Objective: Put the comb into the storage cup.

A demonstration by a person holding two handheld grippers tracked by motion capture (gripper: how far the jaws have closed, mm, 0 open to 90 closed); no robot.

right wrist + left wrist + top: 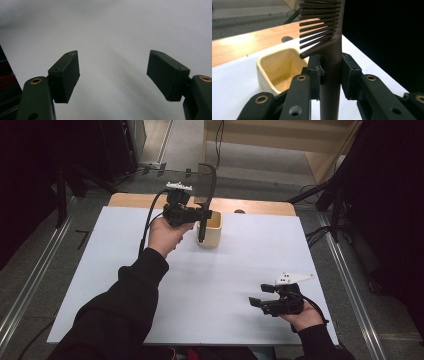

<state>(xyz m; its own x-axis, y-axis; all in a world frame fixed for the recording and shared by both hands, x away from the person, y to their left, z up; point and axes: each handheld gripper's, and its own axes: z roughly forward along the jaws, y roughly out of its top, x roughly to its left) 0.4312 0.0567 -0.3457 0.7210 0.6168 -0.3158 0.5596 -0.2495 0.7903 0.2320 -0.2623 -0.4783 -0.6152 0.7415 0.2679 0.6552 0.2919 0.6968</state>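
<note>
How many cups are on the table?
1: a cream square plastic cup stands near the white table's far edge, beside the left gripper holding a dark brown comb.

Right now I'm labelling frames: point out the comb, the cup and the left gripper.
comb (pixel 331 67), left gripper view, on its handle.
cup (pixel 214 236), high view, on its front wall.
left gripper (pixel 331 75), left gripper view, between its fingers.

A big white sheet (pixel 240 270) covers the wooden tabletop (pixel 250 206). The floor (pixel 30 270) is grey. Black stands (pixel 340 195) are at the dark sides.
</note>
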